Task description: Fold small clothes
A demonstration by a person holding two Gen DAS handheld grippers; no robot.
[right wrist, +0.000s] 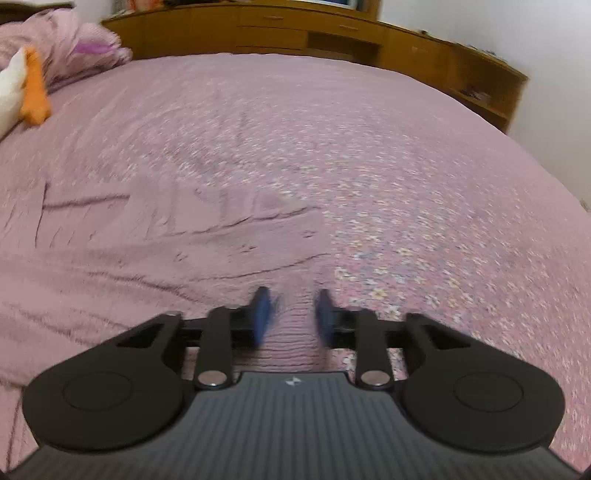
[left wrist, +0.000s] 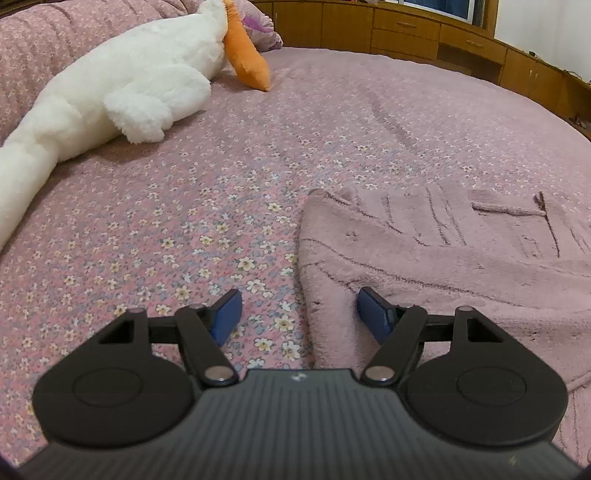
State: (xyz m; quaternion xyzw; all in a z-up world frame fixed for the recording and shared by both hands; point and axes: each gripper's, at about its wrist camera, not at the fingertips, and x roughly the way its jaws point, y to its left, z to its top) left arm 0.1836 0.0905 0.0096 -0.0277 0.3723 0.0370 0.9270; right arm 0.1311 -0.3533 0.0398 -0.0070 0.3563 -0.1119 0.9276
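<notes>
A small fuzzy mauve garment [left wrist: 443, 254] lies spread on the floral pink bedspread [left wrist: 184, 240]. My left gripper [left wrist: 299, 314] is open, low over the garment's left edge; its right finger is over the fabric and its left finger over the bedspread. In the right wrist view, which is blurred, the garment [right wrist: 147, 251] lies to the left. My right gripper [right wrist: 293, 314] is partly open and straddles the garment's ribbed right corner. I cannot tell if the pads touch the fabric.
A white plush goose [left wrist: 122, 92] with an orange beak [left wrist: 247, 62] lies at the far left, also in the right wrist view [right wrist: 22, 92]. A pink quilt and pillow [right wrist: 74, 48] sit behind it. Wooden cabinets [left wrist: 406, 29] run along the bed's far side.
</notes>
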